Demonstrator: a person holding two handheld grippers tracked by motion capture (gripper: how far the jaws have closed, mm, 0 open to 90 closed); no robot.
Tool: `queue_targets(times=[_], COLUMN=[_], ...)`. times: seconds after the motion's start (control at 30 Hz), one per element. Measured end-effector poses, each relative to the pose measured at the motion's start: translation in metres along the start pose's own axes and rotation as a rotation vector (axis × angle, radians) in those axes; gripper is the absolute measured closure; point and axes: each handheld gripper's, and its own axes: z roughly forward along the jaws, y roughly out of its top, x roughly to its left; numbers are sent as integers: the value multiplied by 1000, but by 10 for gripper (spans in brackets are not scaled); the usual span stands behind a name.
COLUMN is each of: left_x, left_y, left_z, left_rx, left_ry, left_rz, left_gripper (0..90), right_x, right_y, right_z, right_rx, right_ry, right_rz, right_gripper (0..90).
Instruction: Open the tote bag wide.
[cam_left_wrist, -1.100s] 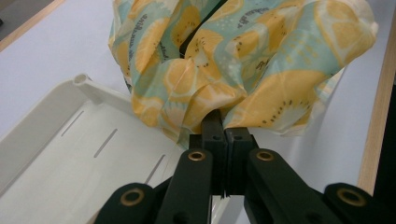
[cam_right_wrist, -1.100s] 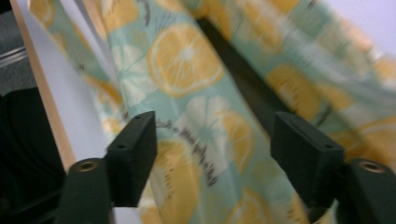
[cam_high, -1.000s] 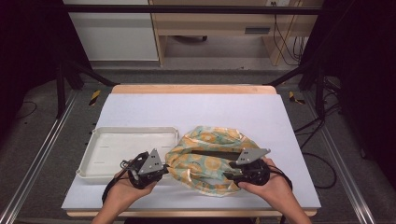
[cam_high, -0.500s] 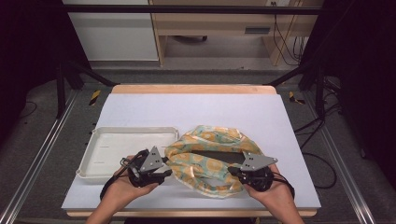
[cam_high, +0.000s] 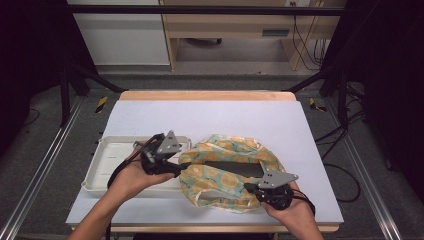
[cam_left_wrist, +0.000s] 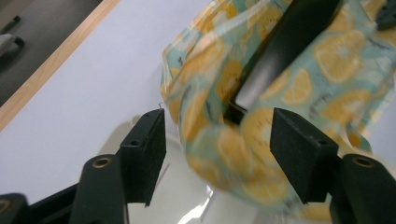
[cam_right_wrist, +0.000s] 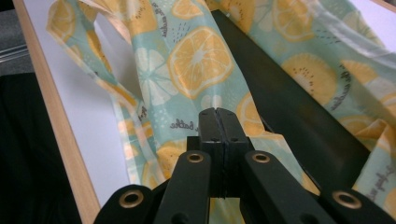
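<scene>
R tongs clamped shut on near edge of the lemon-print bag; L tongs wide, straddling its other end over the tray. Bag lies mid-bench. Step: getting 2nd grip. Next, prob: shut L on fabric, not the dark panel.

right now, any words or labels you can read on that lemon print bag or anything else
"bathe" — the end of a small script line printed on the lemon-print bag, right gripper view, just above the shut right tongs.
Other script lines on the bag, by its upper left fold and at the right edge, are too blurred to read.
No writing can be made out on the white tray.
</scene>
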Motion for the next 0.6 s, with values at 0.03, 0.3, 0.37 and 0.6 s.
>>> queue_targets(times=[0.03, 0.3, 0.37, 0.6], left_x=[3, 12, 14, 20], left_y=[5, 26, 27, 35], left_z=[7, 62, 69, 79], left_rx=[5, 93, 104, 158], left_ry=[-21, -75, -92, -57], left_rz=[2, 30, 36, 36], left_gripper=[344, 323, 413, 775], right_x=[1, 5, 8, 11], right_y=[0, -3, -5, -10], right_z=[-1, -2, -3, -2], right_rx=[3, 18, 28, 59], right_ry=[1, 33, 41, 58], right_rz=[0, -15, -22, -29], right_gripper=[900, 900, 900, 900])
